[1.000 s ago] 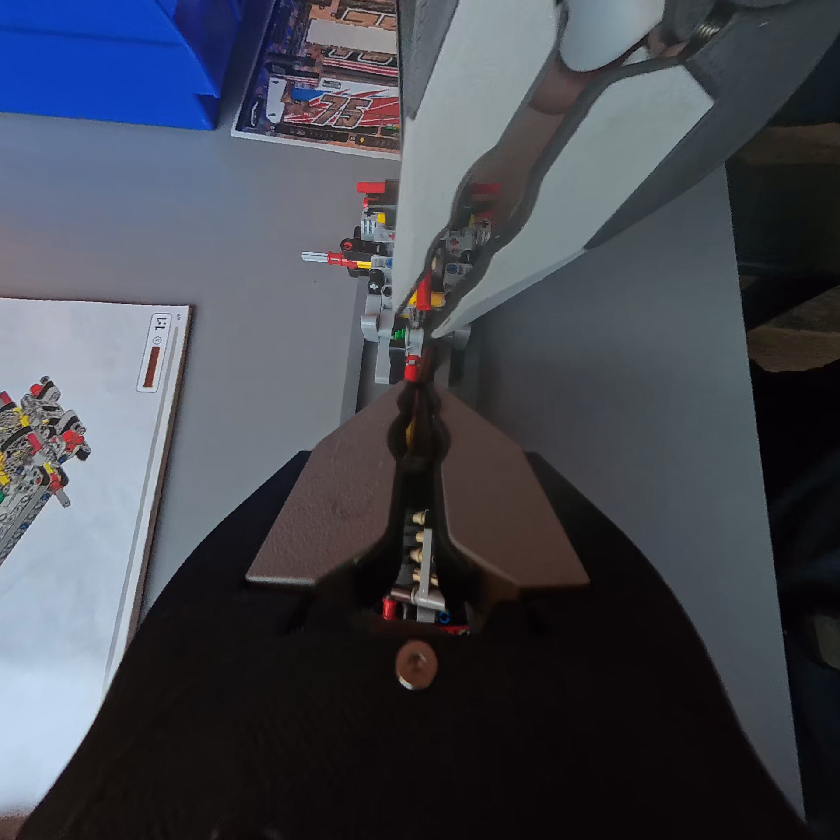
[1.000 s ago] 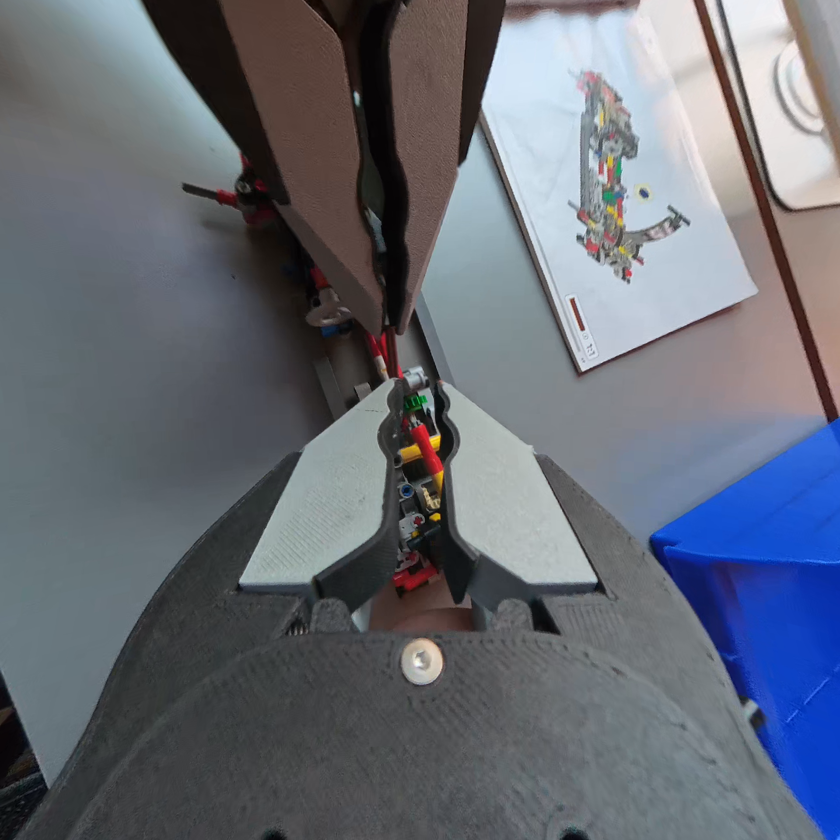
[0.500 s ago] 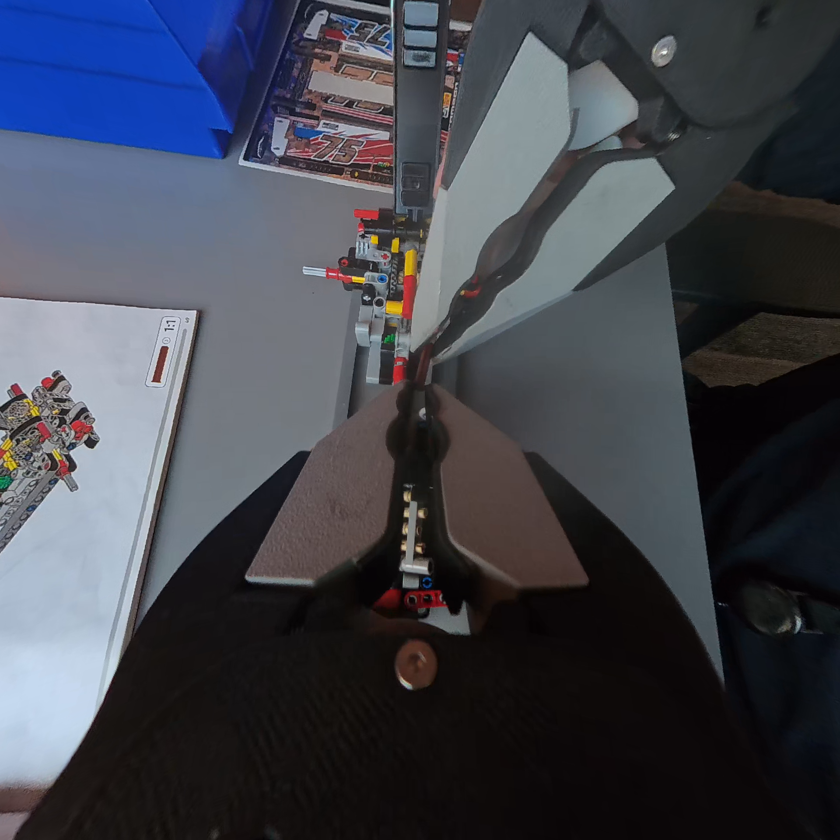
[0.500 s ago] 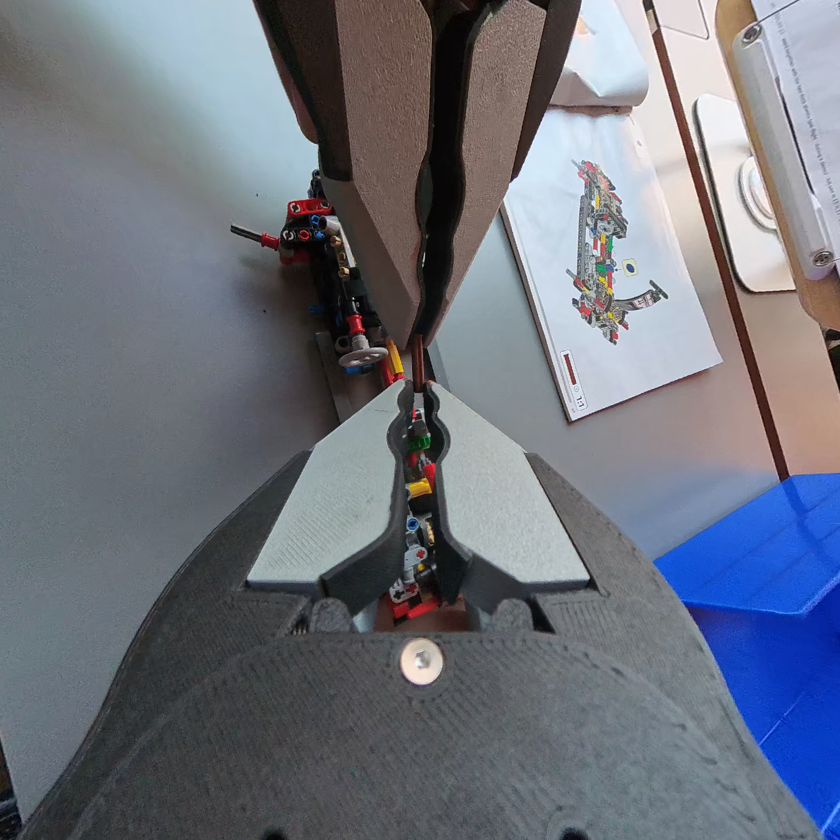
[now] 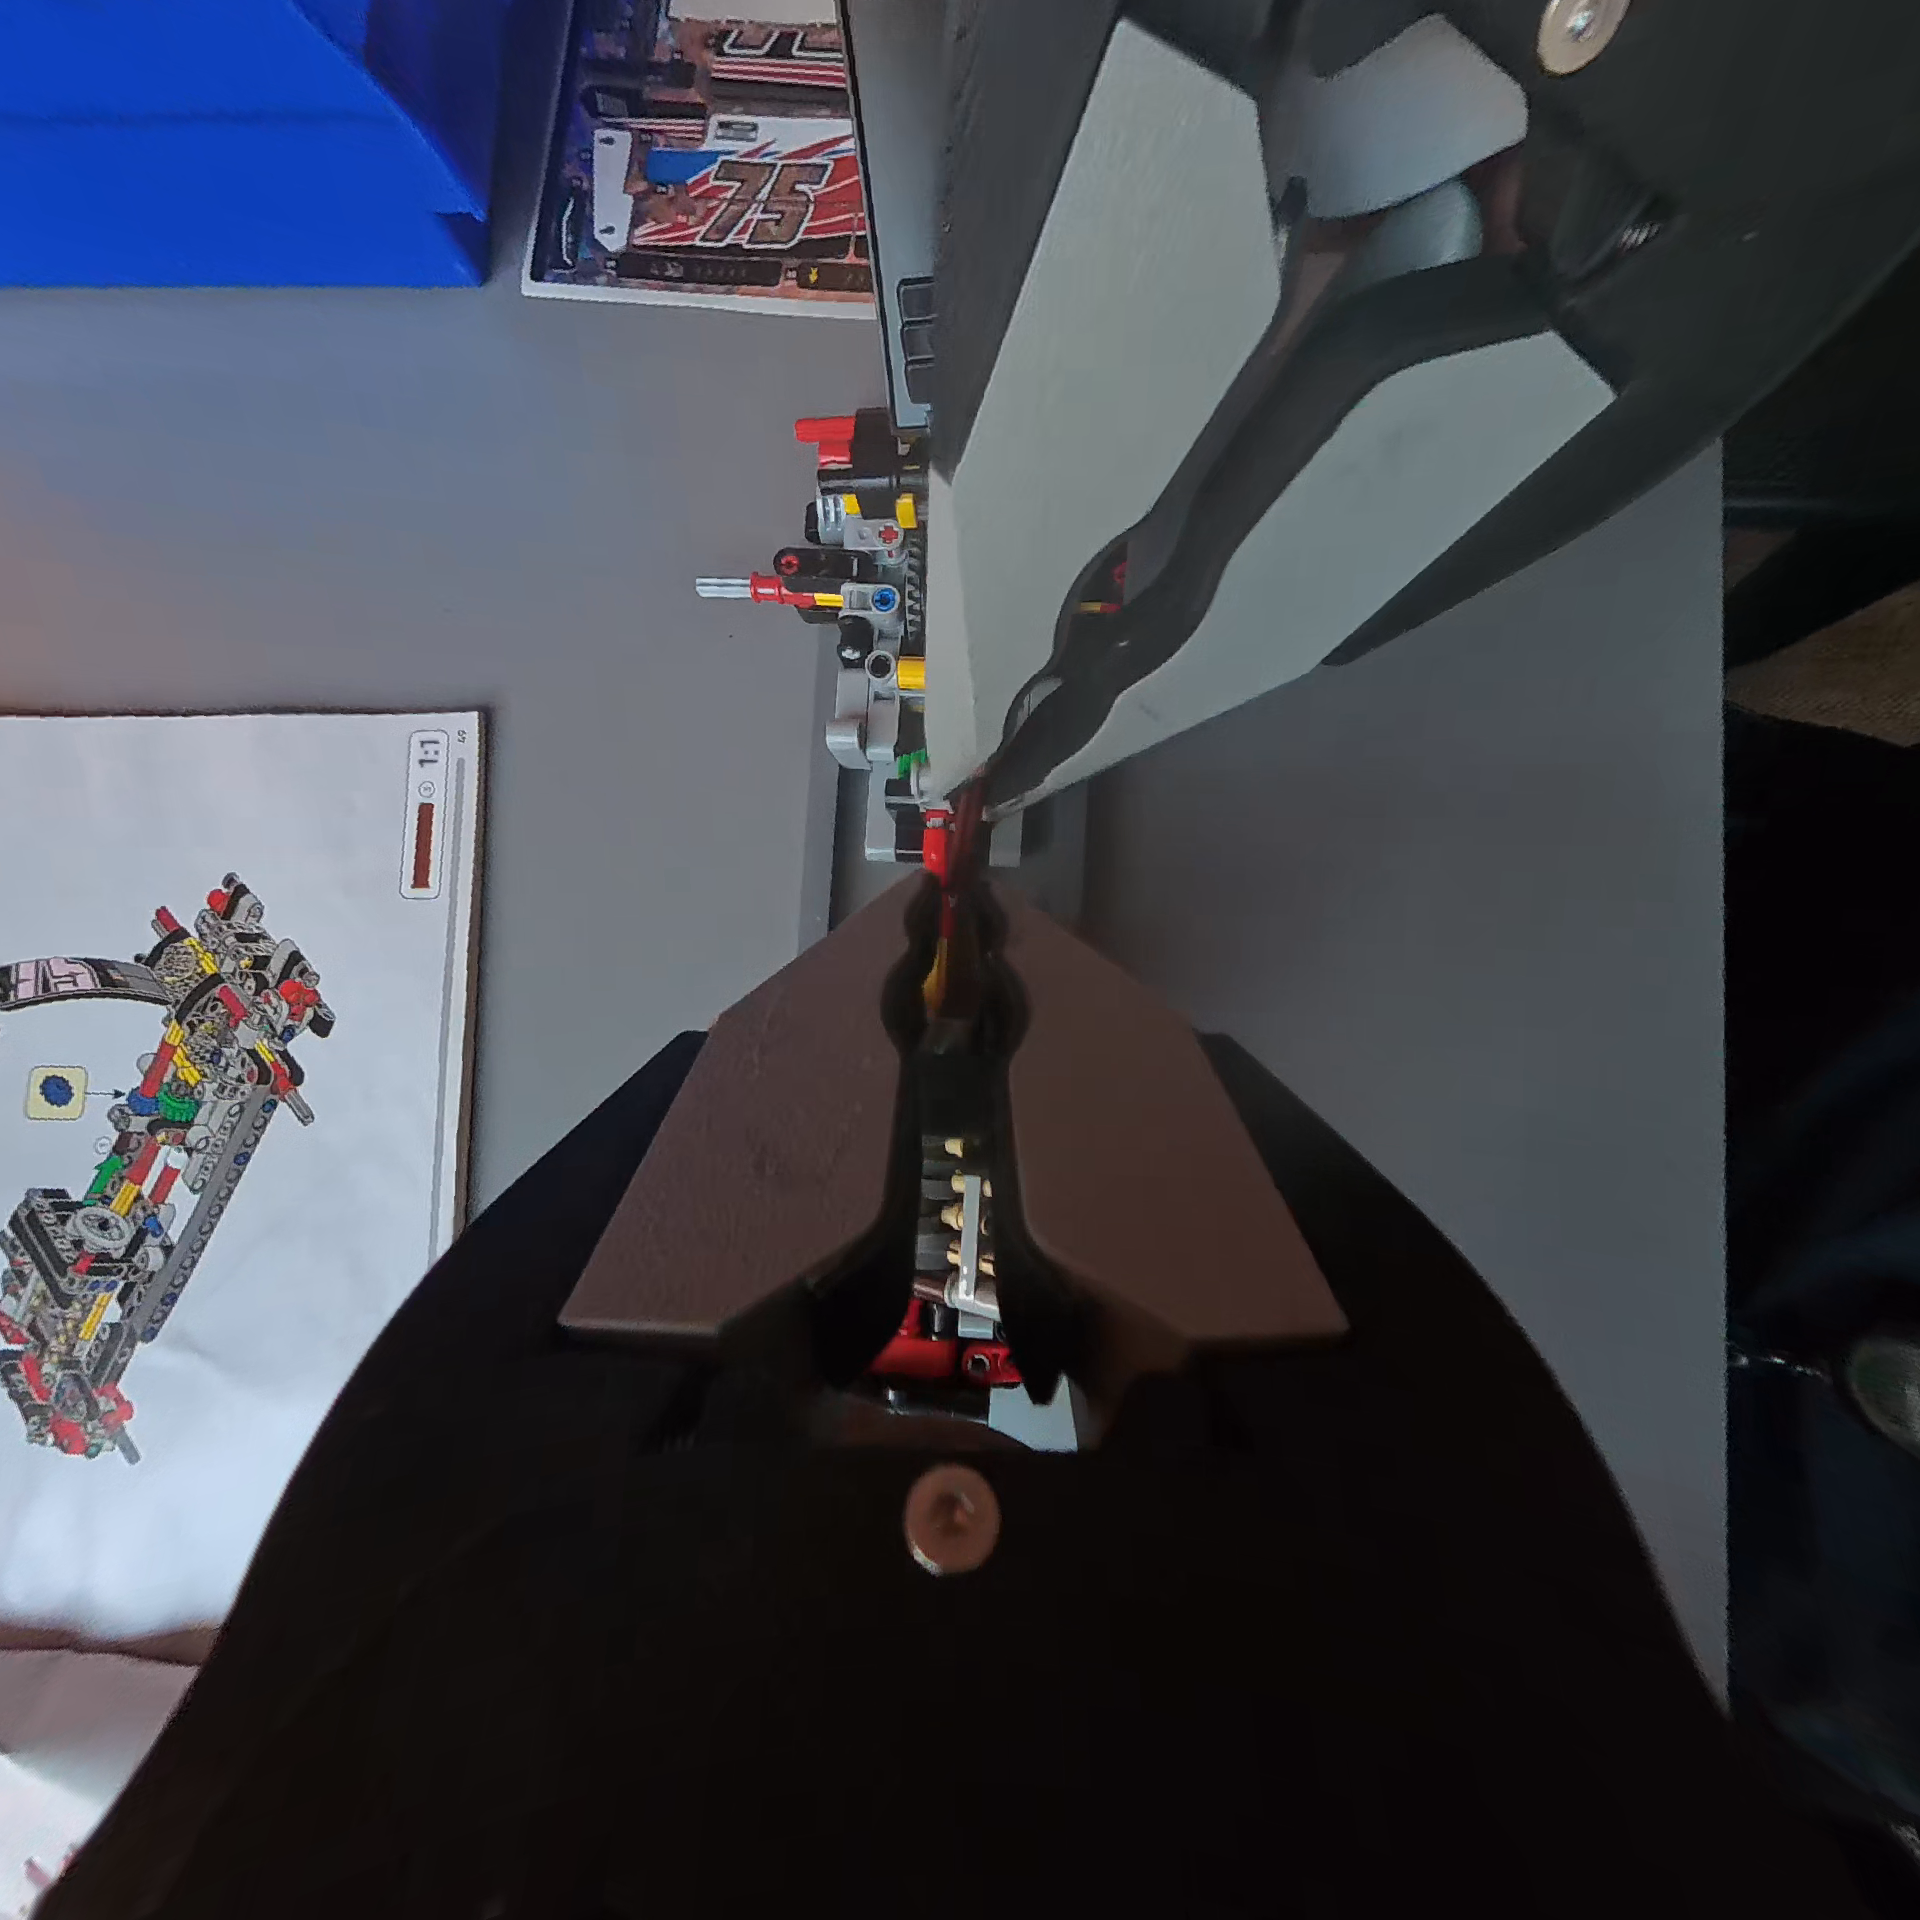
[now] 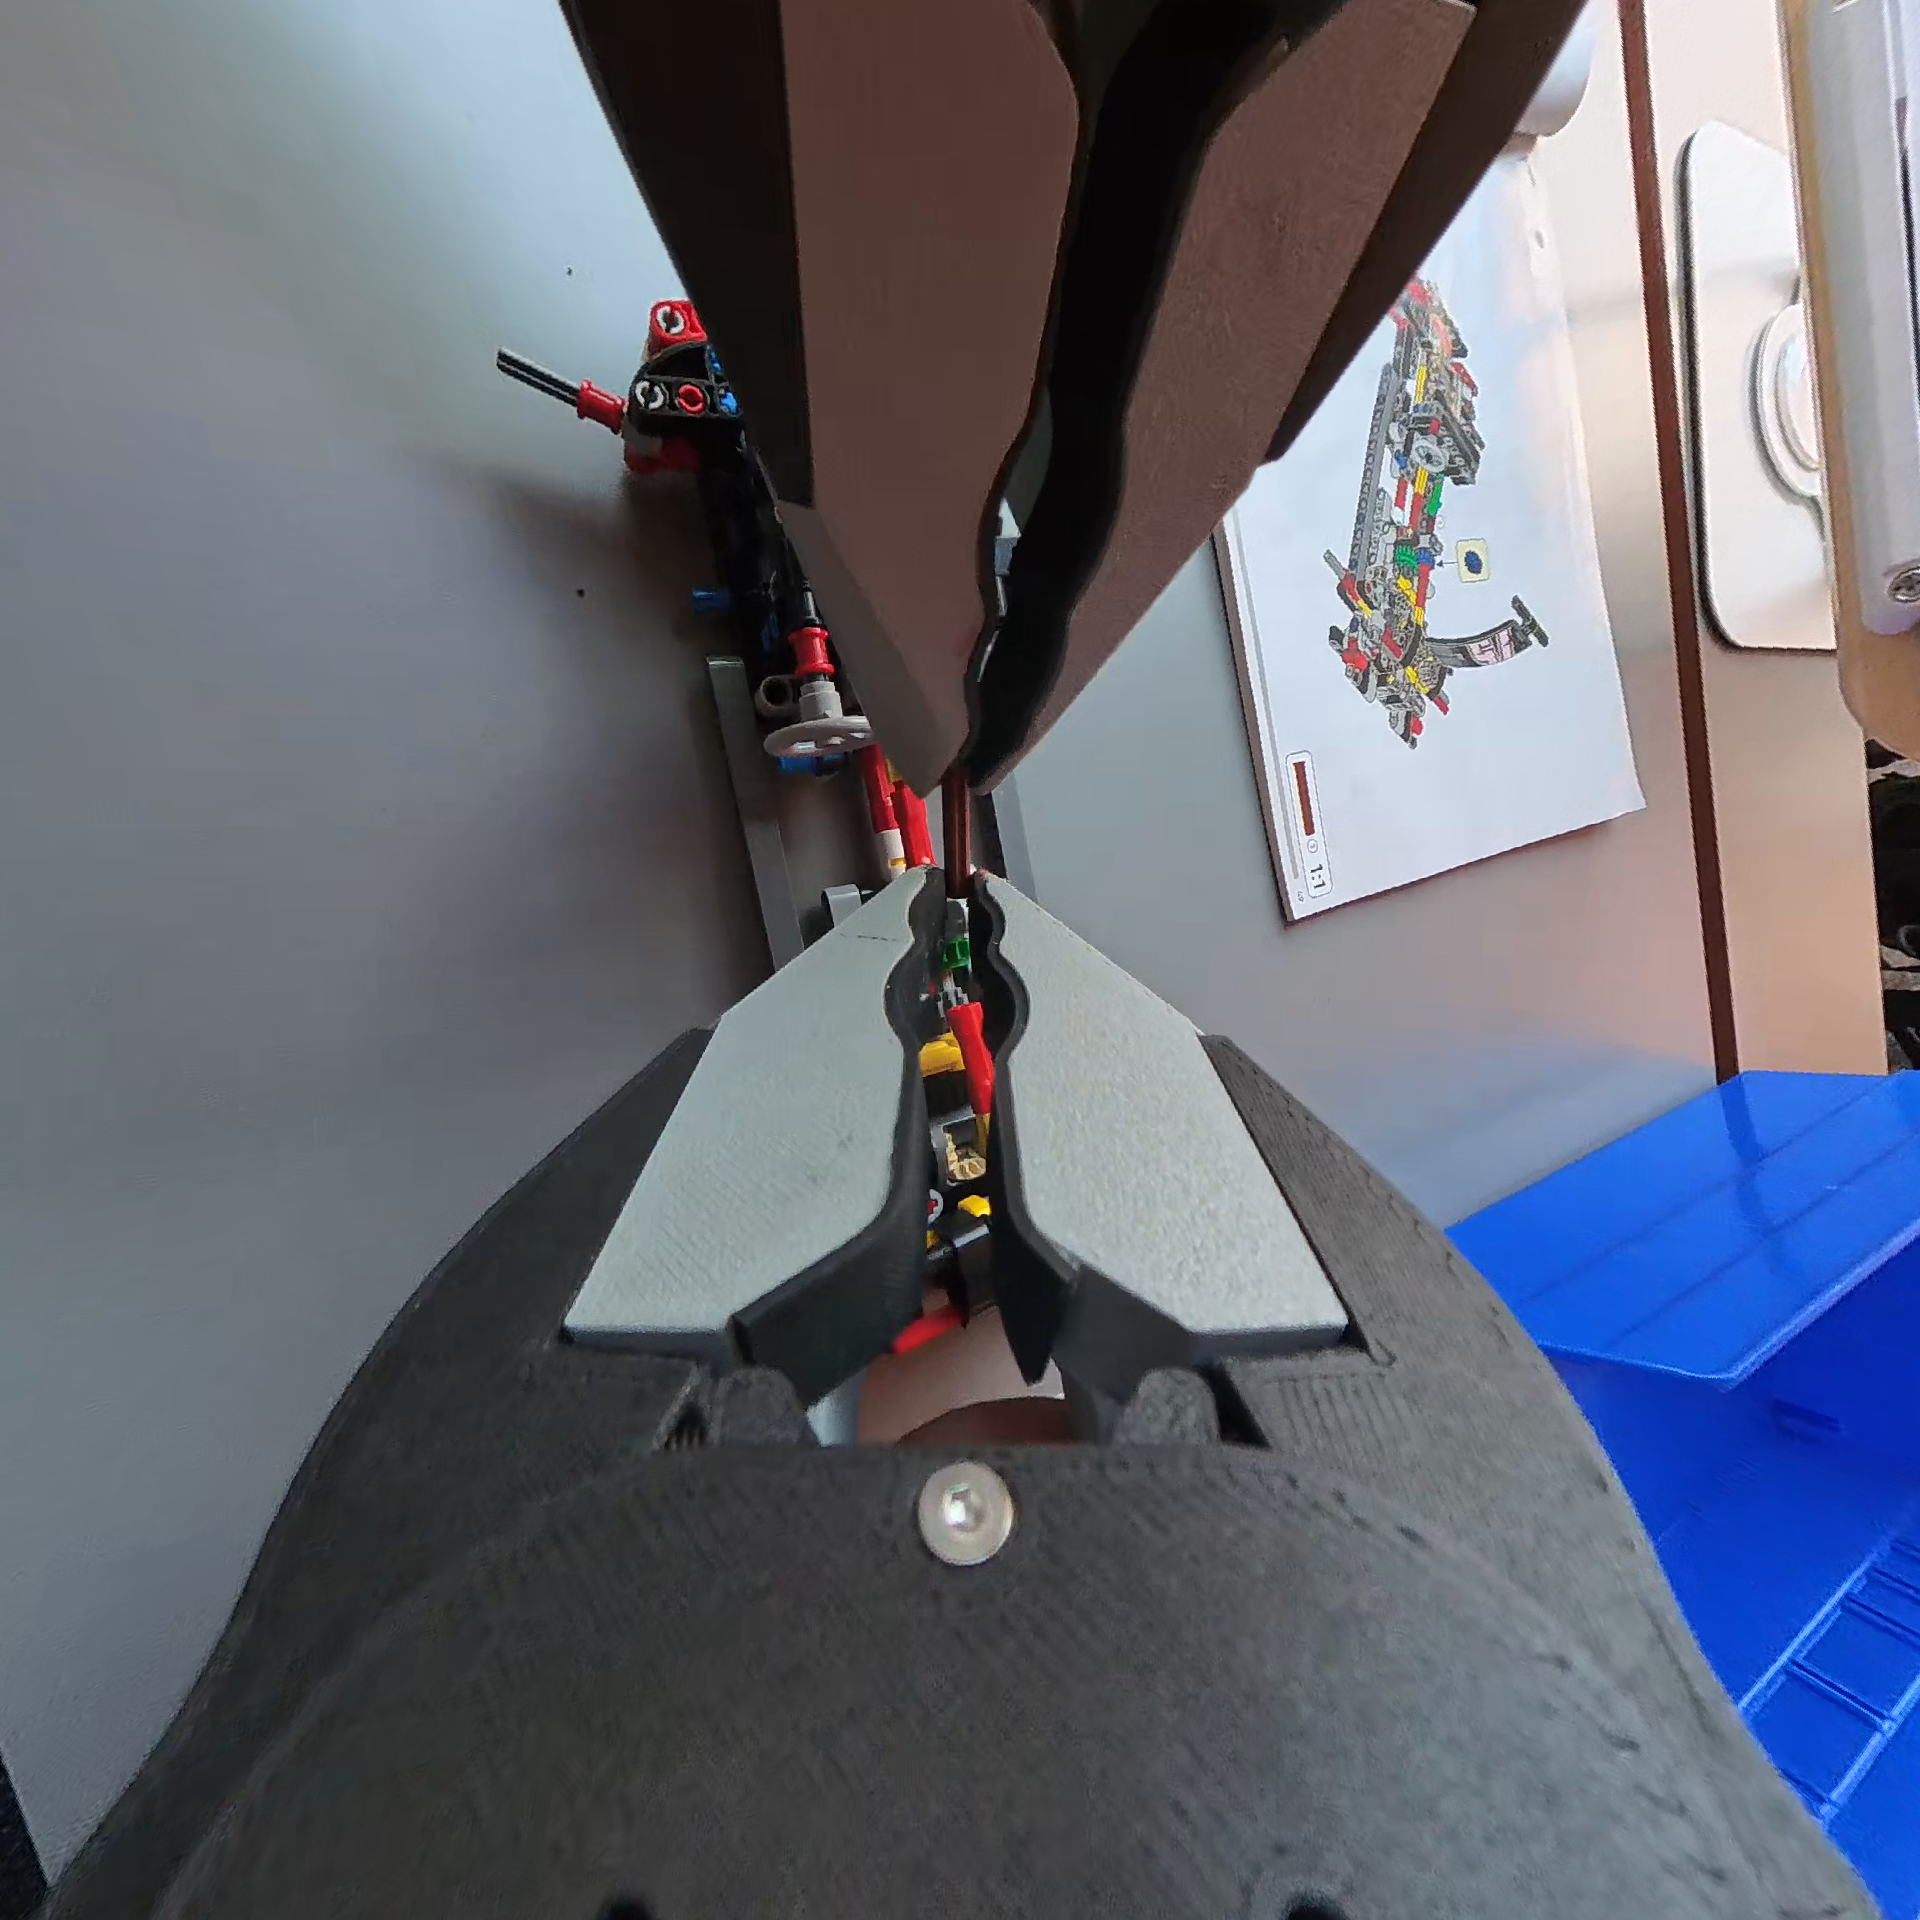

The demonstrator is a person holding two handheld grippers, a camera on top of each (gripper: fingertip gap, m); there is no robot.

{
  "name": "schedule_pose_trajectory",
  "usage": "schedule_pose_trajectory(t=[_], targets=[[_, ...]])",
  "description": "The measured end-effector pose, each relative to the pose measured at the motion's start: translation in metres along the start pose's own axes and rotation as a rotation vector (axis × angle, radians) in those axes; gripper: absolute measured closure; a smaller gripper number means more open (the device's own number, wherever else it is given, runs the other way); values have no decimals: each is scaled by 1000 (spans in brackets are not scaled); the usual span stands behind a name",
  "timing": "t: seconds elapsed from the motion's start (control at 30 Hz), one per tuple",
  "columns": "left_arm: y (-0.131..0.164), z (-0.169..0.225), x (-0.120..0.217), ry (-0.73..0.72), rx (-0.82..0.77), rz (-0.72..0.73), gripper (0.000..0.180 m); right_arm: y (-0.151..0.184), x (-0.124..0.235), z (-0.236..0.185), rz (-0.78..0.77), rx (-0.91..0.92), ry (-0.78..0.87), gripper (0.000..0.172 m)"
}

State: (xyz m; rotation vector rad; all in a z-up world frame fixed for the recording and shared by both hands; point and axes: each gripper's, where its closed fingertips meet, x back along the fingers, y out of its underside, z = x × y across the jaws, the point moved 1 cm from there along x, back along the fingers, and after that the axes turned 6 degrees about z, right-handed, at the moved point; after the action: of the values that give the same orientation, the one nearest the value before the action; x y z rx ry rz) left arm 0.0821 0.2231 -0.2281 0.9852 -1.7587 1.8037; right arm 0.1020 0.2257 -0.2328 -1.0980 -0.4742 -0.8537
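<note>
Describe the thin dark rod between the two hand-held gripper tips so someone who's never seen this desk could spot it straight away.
On the grey desk, find the long multicoloured plastic brick model lying beside the white instruction booklet. Just above it, the brown-fingered left hand-held gripper and grey-fingered right hand-held gripper meet tip to tip. The thin dark reddish-brown rod bridges them, darker and slimmer than the bright red pieces alongside.

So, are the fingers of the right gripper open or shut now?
Shut. The right gripper has its grey fingers closed on one end of a thin dark brown rod; the left gripper pinches the other end.
</note>
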Motion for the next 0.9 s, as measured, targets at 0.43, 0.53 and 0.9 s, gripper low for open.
schedule_pose_trajectory(t=[0.43,0.53,0.9], targets=[[-3,-5,-6,17,16,-20,180,3,0,7,0,-62,-14,163],[5,-5,-10,20,56,-33,180,7,2,7,32,-108,-12,153],[15,-6,-25,5,44,-67,180,22,-11,7,-1,-127,-86,158]])
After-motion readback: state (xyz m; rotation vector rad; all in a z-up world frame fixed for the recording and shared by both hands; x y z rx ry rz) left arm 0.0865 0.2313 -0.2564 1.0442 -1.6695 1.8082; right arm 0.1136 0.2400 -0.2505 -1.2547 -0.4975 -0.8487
